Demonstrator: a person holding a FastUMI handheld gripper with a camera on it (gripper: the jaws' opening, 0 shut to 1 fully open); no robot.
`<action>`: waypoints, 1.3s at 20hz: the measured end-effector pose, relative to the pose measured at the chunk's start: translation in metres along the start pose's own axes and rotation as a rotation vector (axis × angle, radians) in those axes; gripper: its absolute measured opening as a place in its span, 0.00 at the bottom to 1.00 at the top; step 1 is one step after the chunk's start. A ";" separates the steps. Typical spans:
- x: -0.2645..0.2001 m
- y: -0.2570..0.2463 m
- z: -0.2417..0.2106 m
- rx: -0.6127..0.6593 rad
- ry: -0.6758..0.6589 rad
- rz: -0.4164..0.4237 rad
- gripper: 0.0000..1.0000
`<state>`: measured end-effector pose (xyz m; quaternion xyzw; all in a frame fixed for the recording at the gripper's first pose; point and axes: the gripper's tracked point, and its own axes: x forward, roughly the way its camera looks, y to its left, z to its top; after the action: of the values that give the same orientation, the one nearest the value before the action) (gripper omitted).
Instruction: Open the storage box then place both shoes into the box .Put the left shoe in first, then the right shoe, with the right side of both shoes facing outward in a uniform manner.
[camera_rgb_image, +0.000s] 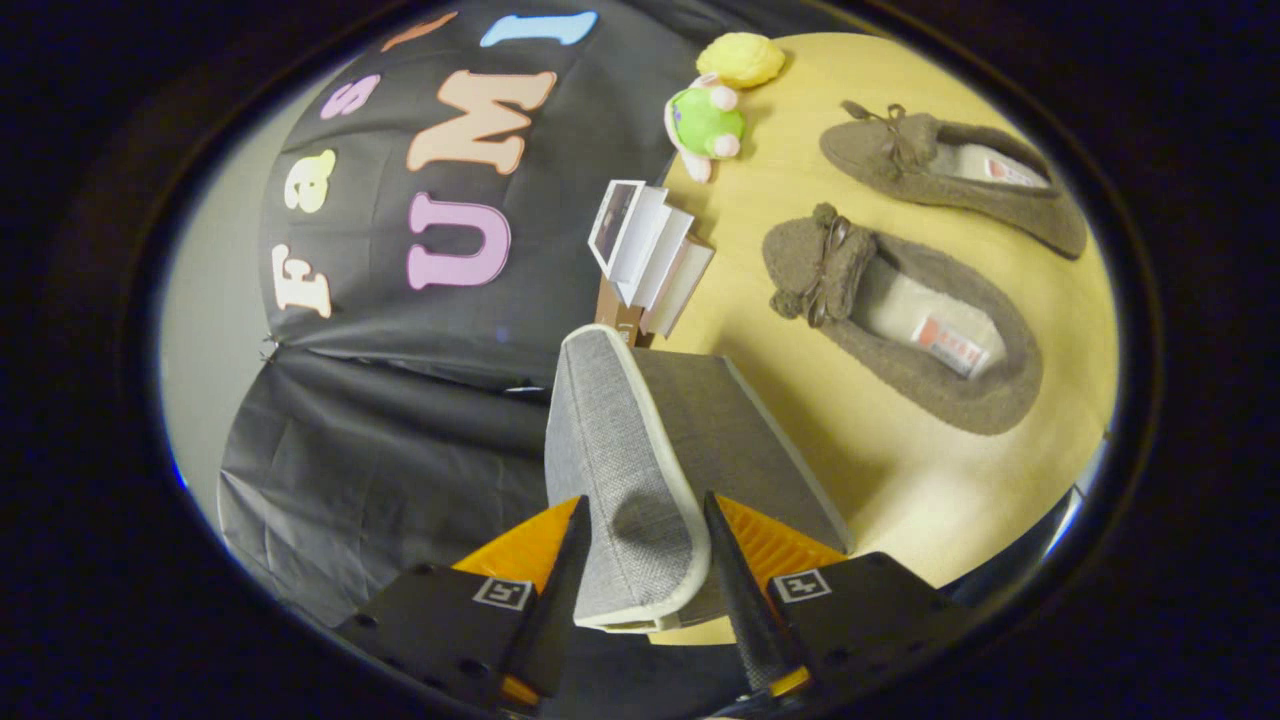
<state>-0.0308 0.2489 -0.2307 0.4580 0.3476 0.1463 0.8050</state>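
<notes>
in the gripper view the whole scene sits rolled on its side, and we see our gripper (640, 525) with its two fingers pressed against either face of the lid (620, 470) of the storage box (740, 450), so the fingers are closed narrow on that lid. the lid is a grey woven-fabric flap with a pale piped edge and a rounded corner, and it stands lifted away from the box body, which is the same grey fabric with a pale trim along its rim. we cannot see into the box from here. the box rests on a light wooden table (900, 500). beyond the fingers, on the table, lie two brown fuzzy slippers, well apart from the box: the nearer shoe (900, 320) has a small bow on its toe, a pale lining and a label with red marks on the insole; the farther shoe (950, 170) is the same style, with a bow and a similar label, and lies just past the first, not touching it. just beyond the box stands a small white and brown stepped stand (650, 260). farther along sit a green plush toy (705, 122) with pink feet and, beside it, a yellow plush toy (740, 58).
</notes>
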 end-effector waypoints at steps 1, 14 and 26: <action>0.001 0.000 -0.001 -0.003 0.004 -0.002 0.67; -0.028 0.048 0.009 -0.042 -0.074 0.118 0.08; -0.033 0.181 -0.054 -0.333 0.003 0.282 0.07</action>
<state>-0.0772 0.3622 -0.0836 0.3625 0.2522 0.3137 0.8406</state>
